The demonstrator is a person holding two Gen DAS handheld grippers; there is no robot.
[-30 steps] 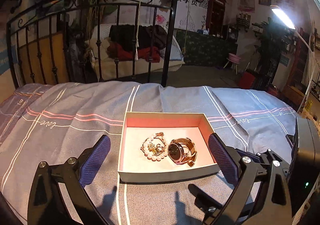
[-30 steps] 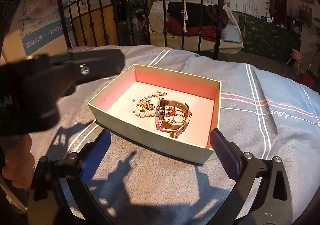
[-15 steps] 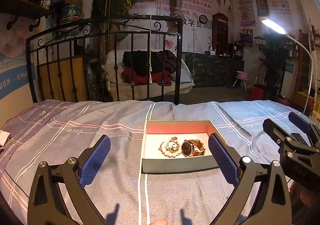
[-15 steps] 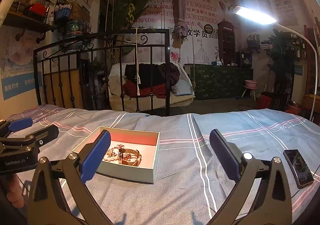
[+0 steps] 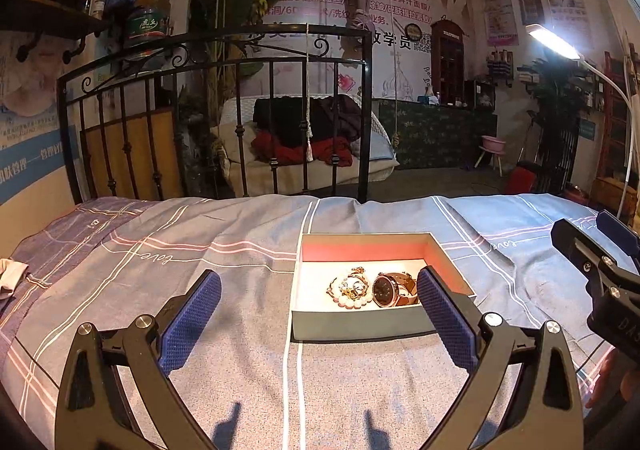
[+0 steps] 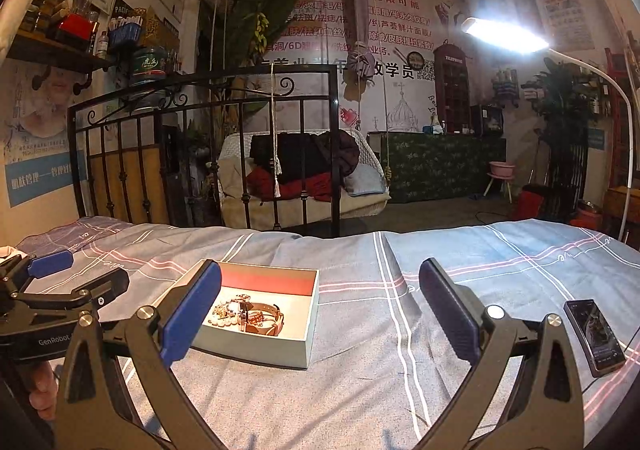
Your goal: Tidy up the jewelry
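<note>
Behind the bed (image 5: 240, 330) stands a black iron rail, and a lamp shines from the right. On the striped bed cover sits an open box (image 5: 360, 324) with pink inside walls. In it lie a bead bracelet (image 5: 349, 290) and a watch (image 5: 390, 290), touching each other. A phone (image 6: 595, 336) lies on the cover, well apart from the box.

Each hand has a gripper. The left gripper (image 5: 318, 316) hangs near the box, a bit to its left, with its jaws wide open and nothing in them. The right gripper (image 6: 320, 308) is off to the right of the box, jaws wide open and empty too.

The jewelry looks already put away, so the job seems near its end. Any next move would be small, maybe just a check that nothing is left out.
</note>
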